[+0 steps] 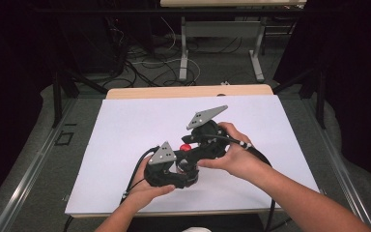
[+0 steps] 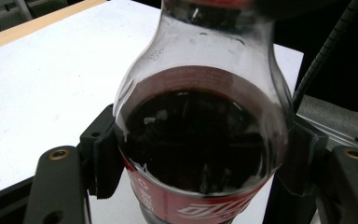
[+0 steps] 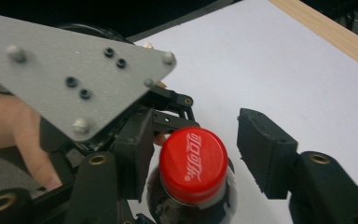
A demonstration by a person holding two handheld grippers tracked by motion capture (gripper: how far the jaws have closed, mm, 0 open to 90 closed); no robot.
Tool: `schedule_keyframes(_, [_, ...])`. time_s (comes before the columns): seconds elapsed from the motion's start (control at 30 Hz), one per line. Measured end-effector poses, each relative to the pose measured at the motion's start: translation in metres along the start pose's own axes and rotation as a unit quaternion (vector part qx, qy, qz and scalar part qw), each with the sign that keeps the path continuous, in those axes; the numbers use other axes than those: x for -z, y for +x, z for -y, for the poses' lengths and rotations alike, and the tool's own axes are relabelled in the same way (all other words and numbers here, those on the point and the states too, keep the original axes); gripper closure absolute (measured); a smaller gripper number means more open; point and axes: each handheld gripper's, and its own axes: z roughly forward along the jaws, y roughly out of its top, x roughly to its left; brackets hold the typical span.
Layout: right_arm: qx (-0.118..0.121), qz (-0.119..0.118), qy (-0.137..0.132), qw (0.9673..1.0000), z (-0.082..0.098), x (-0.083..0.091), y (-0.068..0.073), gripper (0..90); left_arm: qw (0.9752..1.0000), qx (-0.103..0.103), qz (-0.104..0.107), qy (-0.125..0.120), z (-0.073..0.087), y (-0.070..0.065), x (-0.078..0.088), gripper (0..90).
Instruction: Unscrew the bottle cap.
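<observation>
A cola bottle (image 2: 200, 140) with dark drink inside and a red label is standing on the white surface (image 1: 125, 130), toward the middle of its near edge. The left gripper (image 2: 200, 163) is clamping the bottle's body: its black fingers (image 2: 103, 154) are pressing against the glassy wall on both sides, just above the label. In the high view the left gripper (image 1: 166, 169) is sitting low by the near edge, held from below by the person's left hand (image 1: 147, 191).

The right gripper (image 3: 193, 149) is reaching over the top of the bottle, its fingers (image 3: 261, 149) standing on either side of the red cap (image 3: 193, 163). One finger is lying just beside the cap and the other is standing apart from it, so the fingers are parted and not gripping it. The right hand (image 1: 236, 157) is holding that gripper at a tilt, with the cap (image 1: 186, 147) showing red between the two grippers.
</observation>
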Motion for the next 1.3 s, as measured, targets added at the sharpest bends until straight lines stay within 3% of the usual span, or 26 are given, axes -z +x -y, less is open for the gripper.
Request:
schedule_keyframes(0.13, [-0.012,-0.008,-0.004,0.9999,0.004,-0.001,-0.001,58.4,1.0,-0.001,-0.007,0.002,0.0,0.001,0.001,30.2])
schedule_keyframes(0.2, [0.011,-0.014,-0.007,0.9998,0.004,-0.001,-0.002,59.1,1.0,-0.004,-0.004,0.004,0.0,0.001,0.001,30.2])
schedule_keyframes(0.23, [0.034,-0.032,-0.002,0.9989,0.003,-0.002,-0.005,59.5,1.0,-0.005,-0.002,0.005,0.0,0.001,0.0,30.2])
schedule_keyframes(0.27, [0.034,-0.032,-0.002,0.9989,0.003,-0.002,-0.005,59.5,0.9999,-0.009,-0.003,0.005,0.0,0.001,0.0,30.2])
schedule_keyframes(0.3, [0.076,-0.068,0.008,0.9948,0.001,-0.002,-0.011,60.4,0.9999,-0.013,0.002,0.006,0.0,0.001,0.0,30.2])
schedule_keyframes(0.33, [0.098,-0.089,0.012,0.9911,-0.001,-0.002,-0.015,60.5,0.9998,-0.014,0.008,0.008,0.0,0.0,0.0,30.2])
schedule_keyframes(0.37, [0.129,-0.114,0.017,0.9849,-0.002,-0.001,-0.017,60.6,0.9997,-0.018,0.014,0.007,0.0,-0.001,0.001,30.2])
schedule_keyframes(0.4, [0.142,-0.135,0.022,0.9803,-0.004,-0.001,-0.022,60.6,0.9997,-0.016,0.018,0.008,-0.001,-0.002,0.001,30.3])
schedule_keyframes(0.43, [0.142,-0.135,0.022,0.9803,-0.004,-0.001,-0.022,60.6,0.9996,-0.02,0.021,0.007,-0.001,-0.002,0.001,30.3])
schedule_keyframes(0.47, [0.157,-0.155,0.021,0.975,-0.005,-0.001,-0.025,60.7,0.9995,-0.021,0.025,0.004,-0.001,-0.003,0.0,30.2])
schedule_keyframes(0.5, [0.18,-0.187,0.026,0.9654,-0.006,-0.001,-0.03,60.7,0.9994,-0.021,0.028,0.003,-0.001,-0.003,0.0,30.2])
schedule_keyframes(0.53, [0.2,-0.203,0.024,0.9583,-0.007,-0.002,-0.031,60.7,0.9992,-0.021,0.033,0.002,-0.001,-0.005,0.0,30.2])
schedule_keyframes(0.57, [0.208,-0.218,0.024,0.9533,-0.007,-0.002,-0.033,60.7,0.9989,-0.03,0.036,0.006,-0.001,-0.005,0.0,30.2])
schedule_keyframes(0.6, [0.208,-0.218,0.024,0.9533,-0.007,-0.002,-0.033,60.7,0.9987,-0.031,0.038,0.009,-0.001,-0.005,0.0,30.2])
schedule_keyframes(0.67, [0.227,-0.232,0.023,0.9456,-0.006,-0.003,-0.035,60.4,0.9988,-0.032,0.036,0.011,-0.001,-0.006,-0.001,30.2])
schedule_keyframes(0.7, [0.232,-0.23,0.022,0.9449,-0.005,-0.003,-0.035,60.0,0.9988,-0.031,0.035,0.011,0.0,-0.006,-0.001,30.2])
schedule_keyframes(0.73, [0.236,-0.225,0.019,0.9452,-0.004,-0.003,-0.034,57.6,0.9989,-0.031,0.035,0.012,0.0,-0.006,-0.001,30.2])
schedule_keyframes(0.77, [0.232,-0.213,0.014,0.9488,-0.004,-0.002,-0.032,53.1,0.999,-0.026,0.035,0.01,0.0,-0.006,-0.001,30.2])
schedule_keyframes(0.8, [0.207,-0.194,0.006,0.9589,-0.003,0.002,-0.029,48.4,0.9992,-0.025,0.031,0.01,-0.001,-0.006,-0.001,30.1])
schedule_keyframes(0.83, [0.207,-0.194,0.006,0.9589,-0.003,0.002,-0.029,48.4,0.9993,-0.024,0.027,0.009,-0.001,-0.005,-0.001,30.1])
schedule_keyframes(0.97, [0.139,-0.112,0.004,0.9839,-0.001,0.008,-0.014,46.9,0.9998,-0.014,0.012,0.002,-0.002,-0.002,0.001,30.1])
schedule_keyframes(1.03, [0.104,-0.072,0.006,0.9919,0.001,0.008,-0.006,47.0,0.9999,-0.012,0.004,0.004,-0.003,-0.003,0.001,30.1])
schedule_keyframes(1.13, [0.05,-0.025,-0.011,0.9984,0.003,0.008,0.001,48.3,0.9999,-0.01,-0.006,0.007,-0.003,-0.003,0.001,30.1])
schedule_keyframes(1.2, [0.037,0.006,-0.02,0.9991,0.003,0.008,0.004,52.0,0.9999,-0.008,-0.013,0.005,-0.003,-0.004,0.0,30.1])
schedule_keyframes(1.27, [0.01,0.015,-0.013,0.9998,0.003,0.009,0.008,56.5,0.9997,-0.009,-0.021,0.006,-0.003,-0.005,-0.001,30.1])
schedule_keyframes(1.3, [0.009,0.021,-0.026,0.9994,0.004,0.008,0.009,60.1,0.9997,-0.009,-0.02,0.008,-0.003,-0.005,-0.001,30.1])
